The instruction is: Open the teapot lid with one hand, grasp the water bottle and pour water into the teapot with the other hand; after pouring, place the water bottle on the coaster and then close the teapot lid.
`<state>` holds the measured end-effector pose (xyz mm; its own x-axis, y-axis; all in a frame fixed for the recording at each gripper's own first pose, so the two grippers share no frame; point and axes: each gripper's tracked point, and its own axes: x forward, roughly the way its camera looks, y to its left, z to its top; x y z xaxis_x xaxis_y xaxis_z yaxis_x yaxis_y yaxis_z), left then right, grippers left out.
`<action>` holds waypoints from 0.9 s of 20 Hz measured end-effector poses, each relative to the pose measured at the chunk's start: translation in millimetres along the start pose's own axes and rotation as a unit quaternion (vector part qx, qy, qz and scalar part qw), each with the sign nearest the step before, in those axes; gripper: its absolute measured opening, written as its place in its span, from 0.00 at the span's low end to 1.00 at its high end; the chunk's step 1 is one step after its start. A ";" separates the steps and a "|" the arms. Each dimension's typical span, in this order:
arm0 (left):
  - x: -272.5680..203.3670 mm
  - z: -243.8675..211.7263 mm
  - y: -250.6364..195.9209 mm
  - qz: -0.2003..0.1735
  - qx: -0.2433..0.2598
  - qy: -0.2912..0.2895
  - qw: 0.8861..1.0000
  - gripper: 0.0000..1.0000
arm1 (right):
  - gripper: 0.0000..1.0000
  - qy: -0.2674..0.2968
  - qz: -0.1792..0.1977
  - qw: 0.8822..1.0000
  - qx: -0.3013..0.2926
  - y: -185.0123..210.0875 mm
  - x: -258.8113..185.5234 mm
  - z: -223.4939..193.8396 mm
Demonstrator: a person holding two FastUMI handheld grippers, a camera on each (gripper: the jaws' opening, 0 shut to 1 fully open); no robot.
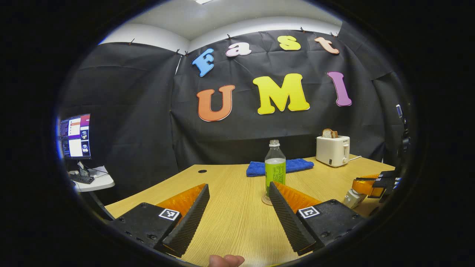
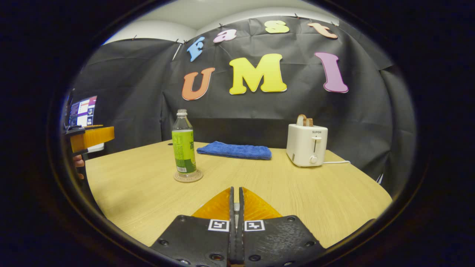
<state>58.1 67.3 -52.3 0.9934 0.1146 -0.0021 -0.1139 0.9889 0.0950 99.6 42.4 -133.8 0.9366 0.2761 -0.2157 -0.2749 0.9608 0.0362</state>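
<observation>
With the bottle [image 1: 275,168] on its coaster [image 2: 188,176], left tool [image 1: 237,202] spread, right tool [image 2: 236,202] pressed together, lower the lid squarely.

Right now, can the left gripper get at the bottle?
Probably yes. The left gripper is open, its fingers aimed at the bottle standing on the coaster. Bare table lies between; towel and toaster sit farther back.

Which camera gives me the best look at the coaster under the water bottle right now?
The right gripper view: the coaster shows as a full ring under the water bottle, nothing in front of it. In the left gripper view, only a sliver of the coaster shows, cut off by one finger of the left gripper.
</observation>
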 end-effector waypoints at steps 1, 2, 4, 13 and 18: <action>-0.5 1.1 -0.3 0.000 -0.001 -0.001 1.000 1.00 | 0.00 -0.004 -0.003 1.000 -0.003 -0.8 -1.3 1.2; -1.6 1.6 0.5 0.001 -0.002 -0.002 1.000 1.00 | 0.07 -0.006 -0.005 1.000 -0.004 -1.1 -2.4 3.3; -2.9 3.2 -0.9 -0.001 -0.003 -0.003 1.000 1.00 | 0.09 -0.013 -0.008 1.000 0.003 -0.6 -4.5 10.5; -20.0 36.8 -18.0 -0.024 -0.007 -0.020 0.999 1.00 | 0.98 -0.073 -0.072 0.995 0.012 -12.5 -53.9 84.3; -39.3 43.3 -44.7 -0.043 -0.025 -0.021 0.999 1.00 | 0.98 -0.098 -0.109 0.989 0.011 -11.0 -100.3 97.3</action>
<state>24.8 14.5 -13.4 0.9990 0.0268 0.0346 -0.0284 0.9985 0.0460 29.8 6.7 -17.6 0.9978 0.0598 -0.0275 -0.0589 0.9977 0.0322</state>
